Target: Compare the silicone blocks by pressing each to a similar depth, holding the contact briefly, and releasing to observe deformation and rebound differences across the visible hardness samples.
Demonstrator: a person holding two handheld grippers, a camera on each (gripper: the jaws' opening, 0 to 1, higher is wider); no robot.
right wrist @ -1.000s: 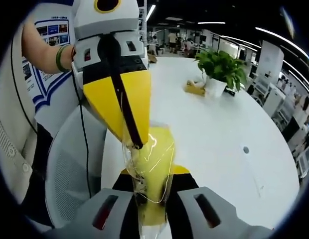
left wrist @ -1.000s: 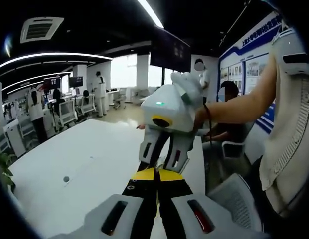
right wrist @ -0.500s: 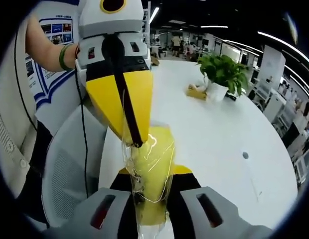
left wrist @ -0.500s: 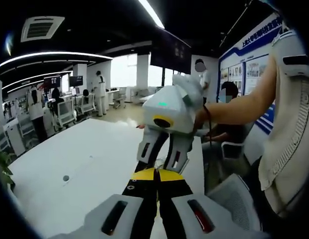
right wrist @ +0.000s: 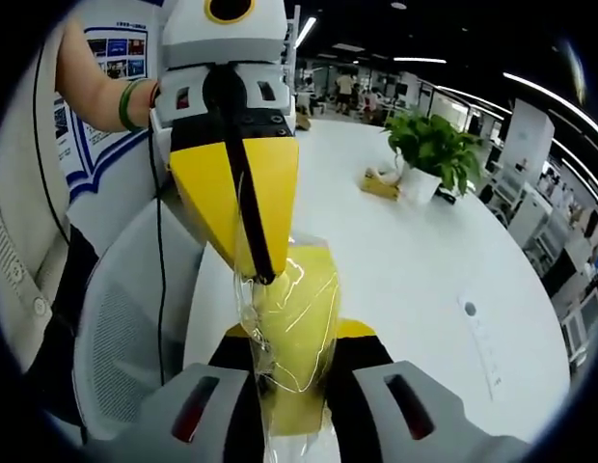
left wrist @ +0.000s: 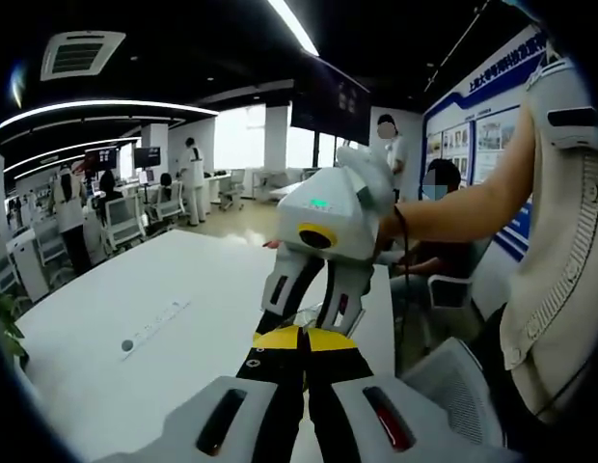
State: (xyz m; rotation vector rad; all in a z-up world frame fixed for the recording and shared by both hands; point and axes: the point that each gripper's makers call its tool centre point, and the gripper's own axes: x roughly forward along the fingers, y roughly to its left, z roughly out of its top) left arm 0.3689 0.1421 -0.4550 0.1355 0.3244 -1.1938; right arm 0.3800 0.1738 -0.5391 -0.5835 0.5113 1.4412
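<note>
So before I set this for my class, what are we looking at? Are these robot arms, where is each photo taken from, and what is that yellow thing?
There is no robot arm: a person holds a two-jaw gripper in each hand, and a fisheye camera rides on each one. The left gripper view looks along the left gripper toward the right gripper. The right gripper view looks the other way, along its own jaws, with the left gripper coming down from the top. Both are shut on a yellow block wrapped in clear plastic, held above the white table. On the table stand a potted plant and a small yellow item beside it, too small to identify. An office with people lies behind.
</note>
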